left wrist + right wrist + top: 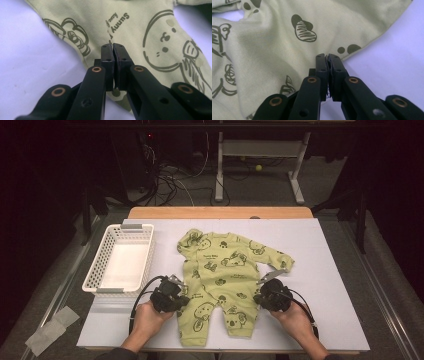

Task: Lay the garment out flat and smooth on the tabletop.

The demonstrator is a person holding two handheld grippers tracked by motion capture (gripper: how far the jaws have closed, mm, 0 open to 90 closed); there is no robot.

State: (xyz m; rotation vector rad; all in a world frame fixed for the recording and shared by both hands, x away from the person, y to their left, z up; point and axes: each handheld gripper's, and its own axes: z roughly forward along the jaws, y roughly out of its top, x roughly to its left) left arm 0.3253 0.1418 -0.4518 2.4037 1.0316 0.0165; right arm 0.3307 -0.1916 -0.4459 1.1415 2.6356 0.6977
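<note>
A green romper is being kept flat at the middle of the white table, with its legs pointing to 6 o'clock and a basket lying at 9 o'clock from it. Its 9 o'clock edge is being met by the left gripper, whose jaws are being pressed together, though held cloth cannot be told in the left gripper view. At the 3 o'clock edge the right gripper is also being held closed, its tips lying on the hem, and pinched cloth cannot be told there either.
</note>
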